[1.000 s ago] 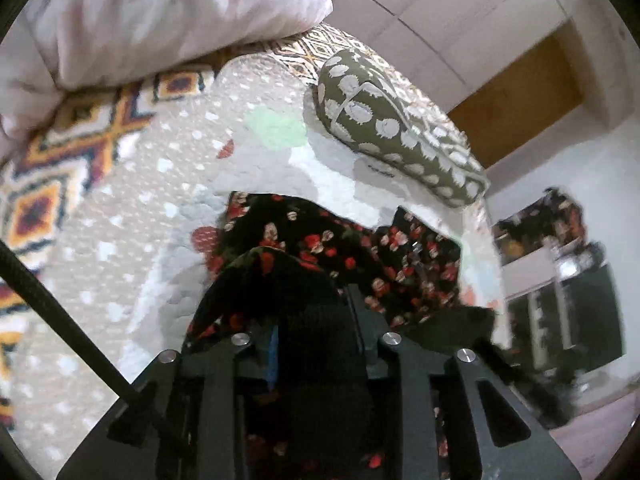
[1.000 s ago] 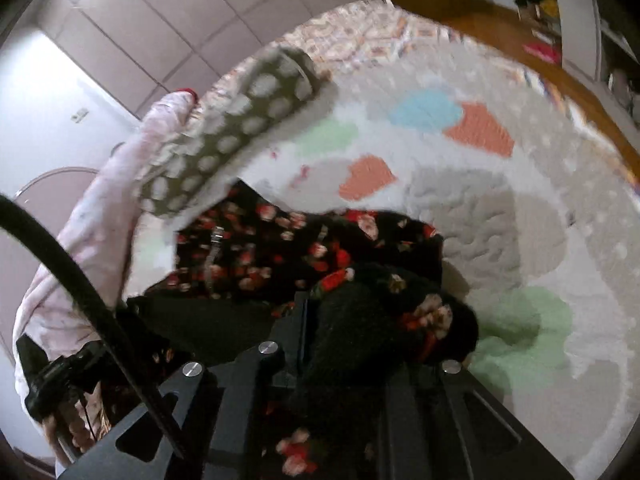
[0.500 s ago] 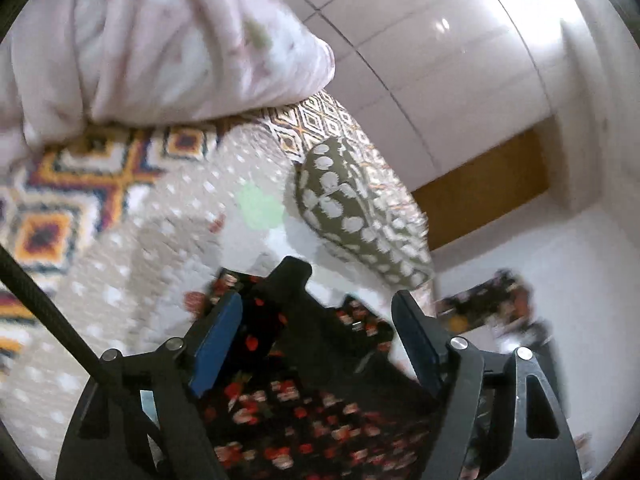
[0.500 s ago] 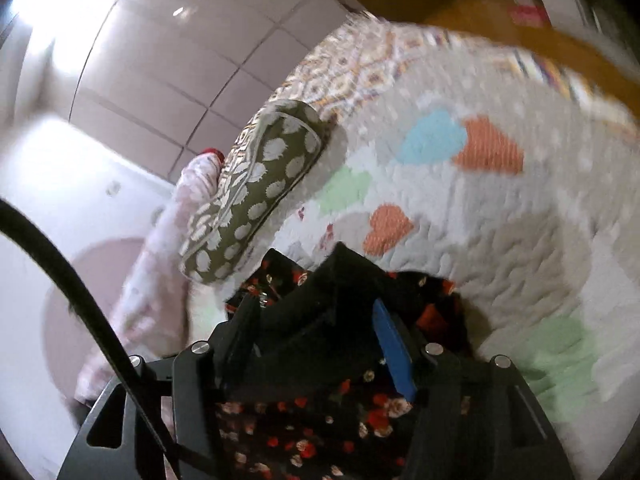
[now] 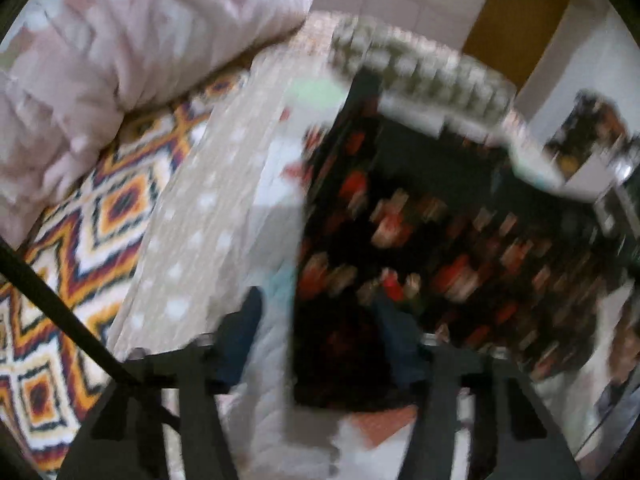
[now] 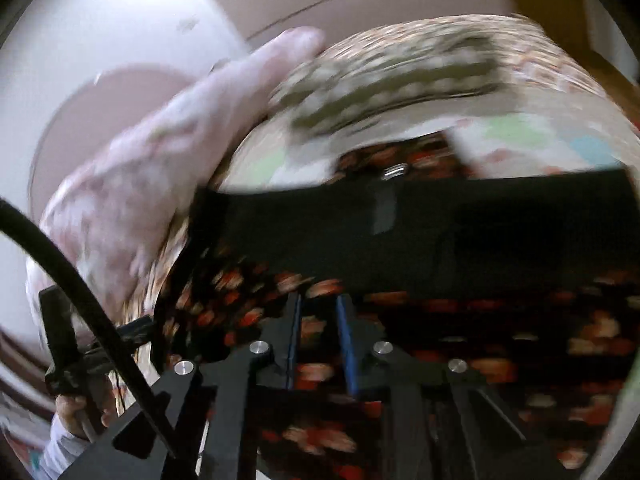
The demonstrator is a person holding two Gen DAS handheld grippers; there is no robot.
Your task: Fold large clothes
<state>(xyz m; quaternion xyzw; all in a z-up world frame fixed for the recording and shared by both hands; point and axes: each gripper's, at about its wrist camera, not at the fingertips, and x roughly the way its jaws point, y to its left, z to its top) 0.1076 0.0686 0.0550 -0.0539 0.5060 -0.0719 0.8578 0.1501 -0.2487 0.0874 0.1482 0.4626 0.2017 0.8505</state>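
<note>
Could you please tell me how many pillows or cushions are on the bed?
2: an olive spotted bolster lying beyond the black floral garment, and a pale pink floral pillow at the upper left. Others may be hidden outside these blurred views.

The black, red-flowered garment lies spread on the pale quilted, heart-patched bedspread, with the olive white-spotted bolster pillow behind it and the pink rumpled duvet at the far left.
</note>
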